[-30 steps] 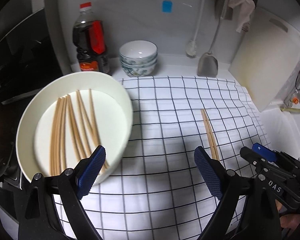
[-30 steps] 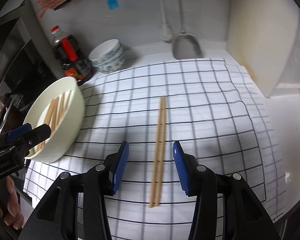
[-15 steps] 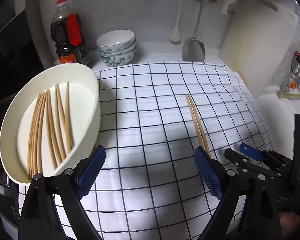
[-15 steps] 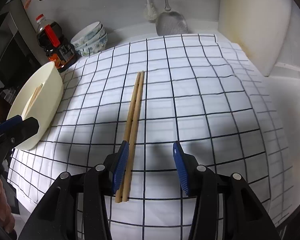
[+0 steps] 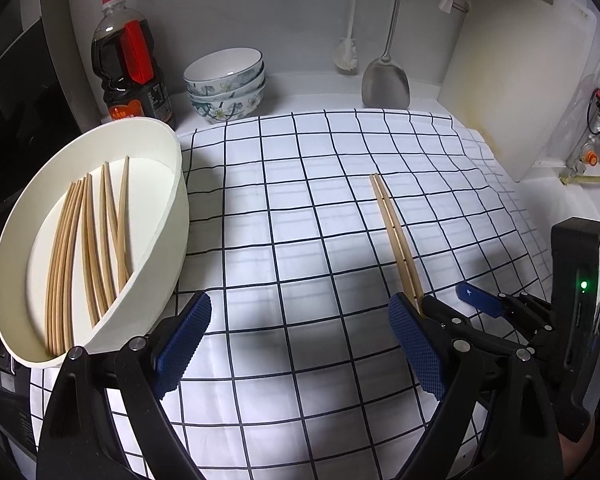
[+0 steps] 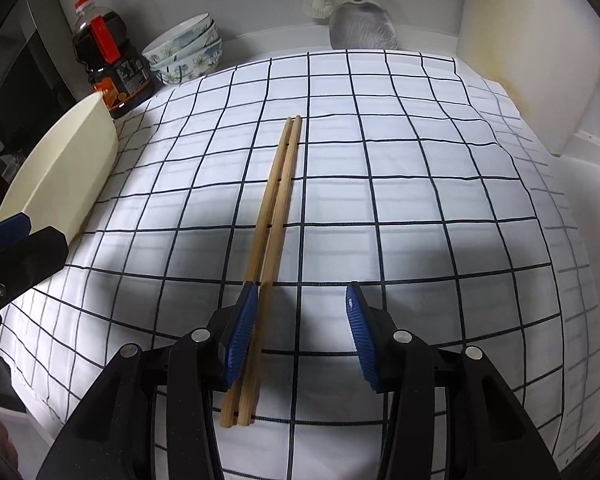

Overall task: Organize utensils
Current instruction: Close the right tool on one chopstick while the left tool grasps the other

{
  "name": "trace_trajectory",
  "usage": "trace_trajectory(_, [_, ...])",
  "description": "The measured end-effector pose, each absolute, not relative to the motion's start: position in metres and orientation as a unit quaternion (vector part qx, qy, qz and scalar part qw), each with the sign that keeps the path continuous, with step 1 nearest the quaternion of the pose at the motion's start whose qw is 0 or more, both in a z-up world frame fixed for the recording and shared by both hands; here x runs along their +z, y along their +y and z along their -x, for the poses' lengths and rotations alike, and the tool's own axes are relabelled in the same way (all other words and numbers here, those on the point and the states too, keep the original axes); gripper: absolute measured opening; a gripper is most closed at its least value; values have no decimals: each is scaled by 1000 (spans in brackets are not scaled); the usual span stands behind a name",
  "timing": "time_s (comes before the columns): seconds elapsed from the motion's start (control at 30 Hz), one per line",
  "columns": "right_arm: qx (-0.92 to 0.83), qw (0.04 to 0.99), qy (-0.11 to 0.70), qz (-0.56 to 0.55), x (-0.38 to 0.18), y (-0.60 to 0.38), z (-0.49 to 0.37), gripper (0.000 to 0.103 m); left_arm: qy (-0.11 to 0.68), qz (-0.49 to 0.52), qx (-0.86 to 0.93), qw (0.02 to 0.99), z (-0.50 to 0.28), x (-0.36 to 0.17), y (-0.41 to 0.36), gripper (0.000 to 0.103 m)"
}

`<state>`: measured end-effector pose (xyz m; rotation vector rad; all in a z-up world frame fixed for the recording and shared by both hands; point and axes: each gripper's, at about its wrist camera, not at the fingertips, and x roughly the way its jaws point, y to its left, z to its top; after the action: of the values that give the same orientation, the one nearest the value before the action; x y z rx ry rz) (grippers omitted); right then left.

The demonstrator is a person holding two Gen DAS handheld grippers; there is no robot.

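The pair of chopsticks (image 6: 274,240) lies side by side on the checked cloth (image 6: 420,200) that covers the bench, its near end running between the fingers of the right hand-held gripper (image 6: 300,332). A second ago that pair lay centred between the pads and looked smaller; now it sits close against the left pad (image 6: 242,332), and the right hand-held gripper has sunk toward the cloth. Its jaws stand apart, clamped on nothing, tilted steeply down. The left hand-held gripper (image 5: 300,344) is also lower than before, pointing down at bare cloth with its jaws wide apart and nothing between them. Just beside its left finger stands the white tub (image 5: 162,248), which holds more chopsticks (image 5: 88,248) lying loosely together. Behind are a sauce bottle (image 5: 130,64) and stacked bowls (image 5: 226,84).
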<state>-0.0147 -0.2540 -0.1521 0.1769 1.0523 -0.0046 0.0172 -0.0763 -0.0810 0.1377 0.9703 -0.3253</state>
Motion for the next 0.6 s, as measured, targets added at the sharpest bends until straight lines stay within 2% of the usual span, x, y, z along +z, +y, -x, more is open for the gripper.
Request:
trace_trajectory(0.27, [9, 868, 495, -35, -157, -242, 15, 42, 468, -65, -155, 868, -22, -86, -79, 88])
trace_trajectory(0.37, [15, 872, 489, -12, -157, -236, 16, 29, 468, -66, -155, 868, -24, -88, -81, 88])
trace_trajectory(0.43, [15, 873, 486, -15, -156, -239, 17, 9, 470, -66, -156, 866, -25, -90, -82, 88])
trace_trajectory(0.6, [16, 872, 487, -34, -156, -252, 17, 6, 475, -68, -168, 861, -28, -99, -95, 89])
